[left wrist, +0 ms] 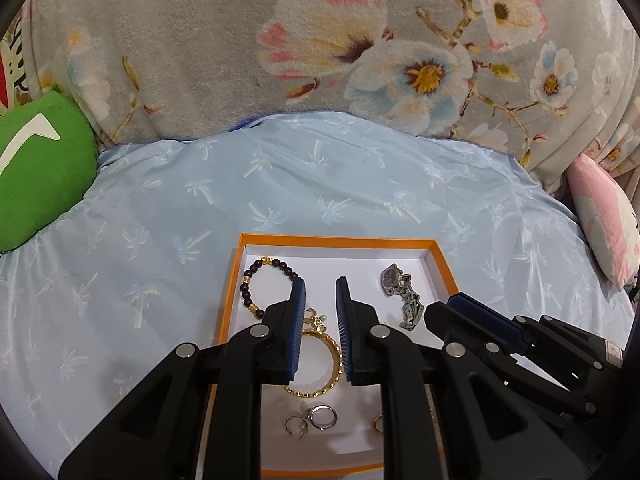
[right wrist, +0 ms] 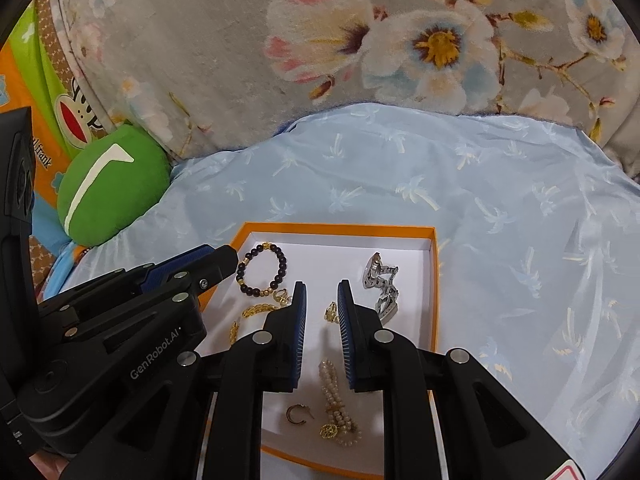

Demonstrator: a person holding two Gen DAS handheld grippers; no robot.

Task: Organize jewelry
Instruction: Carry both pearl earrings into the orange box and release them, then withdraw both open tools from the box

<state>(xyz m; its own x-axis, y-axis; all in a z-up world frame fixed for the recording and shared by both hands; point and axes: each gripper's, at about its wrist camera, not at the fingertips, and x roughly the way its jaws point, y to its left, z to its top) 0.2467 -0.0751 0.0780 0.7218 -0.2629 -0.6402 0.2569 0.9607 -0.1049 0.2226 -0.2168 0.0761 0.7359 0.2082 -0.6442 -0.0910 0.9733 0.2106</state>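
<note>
Orange tray [left wrist: 444,258] is resting on blue sheet [left wrist: 168,216]; beaded bracelet [left wrist: 256,284], gold bangle [left wrist: 320,364], watch [left wrist: 400,288] are being kept inside; left gripper [left wrist: 320,292] and right gripper [right wrist: 322,294] are being held above, narrowly parted, empty.

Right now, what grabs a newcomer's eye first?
The orange-rimmed tray on the pale blue sheet, holding a dark bead bracelet far left, a silver watch far right and a gold bangle in the middle. Behind it hangs a big floral blanket; a green plush cushion sits left.
</note>
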